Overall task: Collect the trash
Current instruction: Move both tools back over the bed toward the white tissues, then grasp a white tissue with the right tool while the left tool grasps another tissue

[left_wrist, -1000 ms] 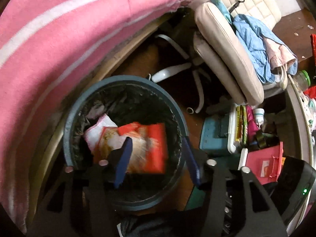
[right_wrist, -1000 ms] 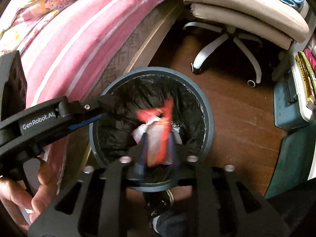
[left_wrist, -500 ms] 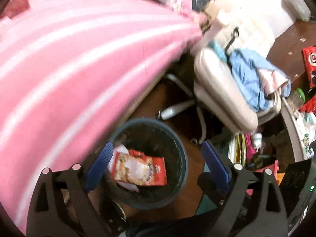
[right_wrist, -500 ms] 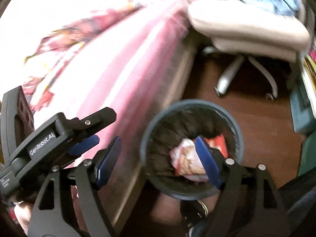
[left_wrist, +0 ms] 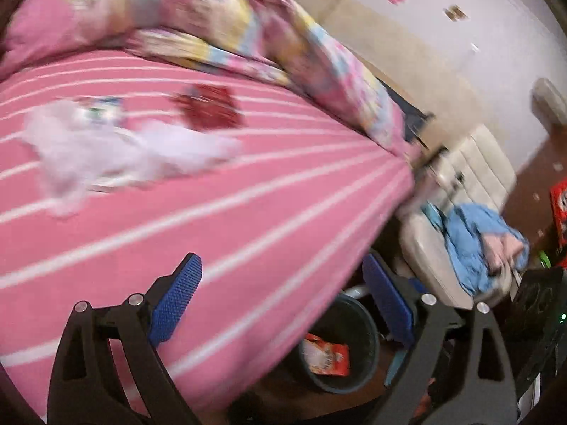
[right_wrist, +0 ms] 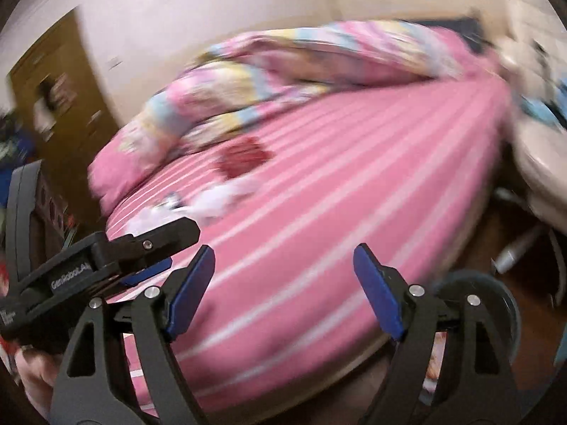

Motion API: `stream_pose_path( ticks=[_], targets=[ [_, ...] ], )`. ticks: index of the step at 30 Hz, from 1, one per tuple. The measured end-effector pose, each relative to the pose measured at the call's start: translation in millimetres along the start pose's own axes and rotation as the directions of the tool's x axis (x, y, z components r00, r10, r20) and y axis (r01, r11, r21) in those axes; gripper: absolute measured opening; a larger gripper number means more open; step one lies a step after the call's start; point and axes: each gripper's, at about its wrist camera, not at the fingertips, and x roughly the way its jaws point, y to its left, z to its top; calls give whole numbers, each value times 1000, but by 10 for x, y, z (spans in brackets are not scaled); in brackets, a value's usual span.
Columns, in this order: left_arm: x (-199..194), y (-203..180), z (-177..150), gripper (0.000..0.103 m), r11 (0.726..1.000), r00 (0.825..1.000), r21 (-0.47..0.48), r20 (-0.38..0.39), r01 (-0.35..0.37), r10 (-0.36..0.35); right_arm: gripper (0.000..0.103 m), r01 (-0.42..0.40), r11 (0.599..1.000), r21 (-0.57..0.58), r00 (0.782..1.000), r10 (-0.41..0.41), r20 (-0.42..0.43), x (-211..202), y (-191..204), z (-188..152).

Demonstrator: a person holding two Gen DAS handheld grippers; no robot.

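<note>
My left gripper (left_wrist: 283, 283) stands open and empty over the edge of the pink striped bed (left_wrist: 177, 241). Below it, the dark round bin (left_wrist: 349, 347) on the floor holds a red and white snack wrapper (left_wrist: 324, 354). On the bed lie a red wrapper (left_wrist: 209, 109) and a crumpled white plastic bag (left_wrist: 106, 148). My right gripper (right_wrist: 283, 276) is open too, with nothing between its blue pads, facing the bed (right_wrist: 319, 230). There the red wrapper (right_wrist: 244, 157) and white bag (right_wrist: 209, 202) show mid-bed. The left gripper (right_wrist: 141, 251) pokes in at the left; the bin (right_wrist: 496, 315) sits low right.
A bunched pink, yellow and blue quilt (left_wrist: 248, 35) lies at the far side of the bed. A cream office chair (left_wrist: 460, 212) with blue clothes (left_wrist: 475, 241) stands right of the bed. A brown door (right_wrist: 53, 99) is at the far left. Both views are motion-blurred.
Both grippers opened, dropping their wrappers into the bin. Both then rose and swung up from the bin toward the bed top, where the red wrapper and white bag came into view.
</note>
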Motion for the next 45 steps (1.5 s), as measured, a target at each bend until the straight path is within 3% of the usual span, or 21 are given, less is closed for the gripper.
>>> stream_pose_path(
  ticks=[6, 8, 15, 18, 20, 24, 28, 32, 42, 44, 45],
  targets=[
    [-411, 654, 159, 90, 991, 988, -69, 91, -118, 124, 80, -89, 994, -66, 996, 88, -26, 369, 538, 172],
    [-485, 863, 233, 90, 983, 978, -65, 107, -171, 177, 80, -94, 993, -78, 995, 92, -32, 480, 639, 218],
    [-482, 1262, 408, 89, 966, 958, -23, 127, -258, 258, 76, -85, 988, -128, 995, 77, -68, 983, 785, 401],
    [-402, 1327, 462, 89, 966, 960, -8, 115, -257, 256, 64, -96, 986, -136, 989, 79, -128, 1275, 753, 474],
    [-335, 1303, 479, 89, 964, 959, 13, 109, -264, 261, 62, -104, 985, -136, 984, 82, -160, 1459, 750, 533],
    [-202, 1260, 531, 90, 958, 956, 68, 108, -280, 272, 62, -100, 984, -147, 982, 74, -175, 1721, 776, 571],
    [-36, 1246, 620, 89, 936, 941, 121, 117, -331, 317, 62, -66, 990, -124, 978, 40, -204, 1997, 763, 594],
    [49, 1304, 701, 89, 932, 937, 116, 110, -343, 331, 62, -30, 994, -104, 966, 2, -259, 2232, 704, 596],
    [198, 1540, 733, 88, 935, 936, 35, 33, -352, 351, 61, -33, 999, -29, 941, 21, -338, 2504, 646, 558],
    [217, 1550, 715, 87, 937, 938, 34, 25, -348, 347, 52, -37, 999, -23, 933, 26, -358, 2541, 661, 542],
    [222, 1549, 709, 80, 940, 940, 33, 22, -341, 340, 43, -37, 999, -25, 931, 25, -363, 2547, 671, 541]
  ],
)
